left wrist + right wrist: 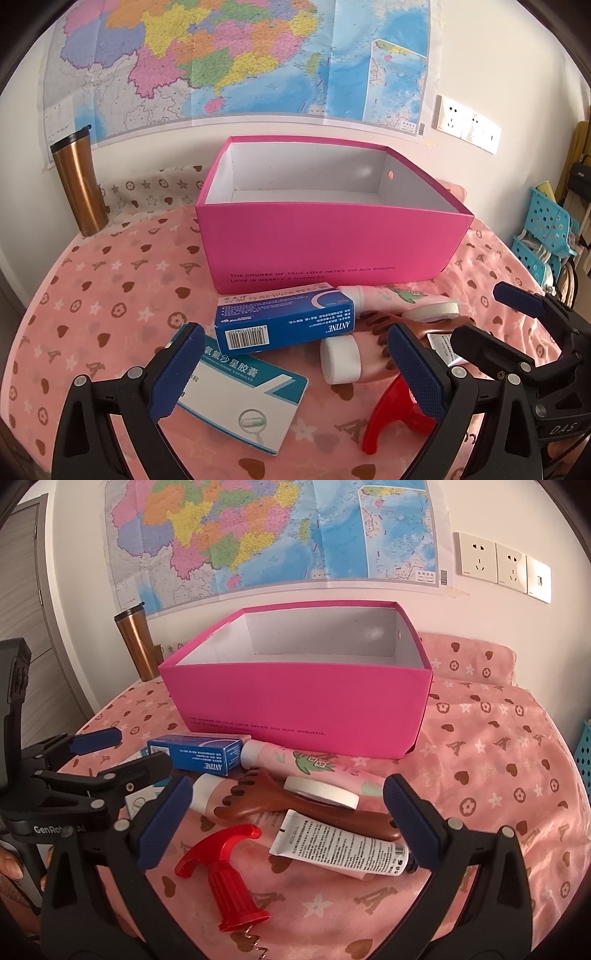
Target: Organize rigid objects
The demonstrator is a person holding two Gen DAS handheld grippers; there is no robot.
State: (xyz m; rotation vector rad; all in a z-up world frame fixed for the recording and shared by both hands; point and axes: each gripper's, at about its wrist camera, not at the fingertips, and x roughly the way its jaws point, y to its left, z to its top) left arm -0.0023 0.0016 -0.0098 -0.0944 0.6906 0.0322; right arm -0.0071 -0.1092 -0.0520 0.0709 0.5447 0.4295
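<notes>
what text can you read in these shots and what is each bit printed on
"THE COURSE OF TRUE LOVE NEVER DID RUN SMOOTH. LOVE IS MERELY A MADNESS." on the pink box.
"ANTINE" on the blue carton; its barcode digits are too small.
"HYDROCHLORIDE CAPSULES", partly cut off, on the white and teal carton.
"GenRo", then hidden letters, "AI" on the left gripper.
"DAS" on the right gripper.
The white tube has print too small to read.

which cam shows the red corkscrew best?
Right wrist: the red corkscrew shows whole, T-handle, ribbed body and metal spiral, between the right hand-held gripper's open fingers. Left wrist shows only its red handle, partly behind a finger.
</notes>
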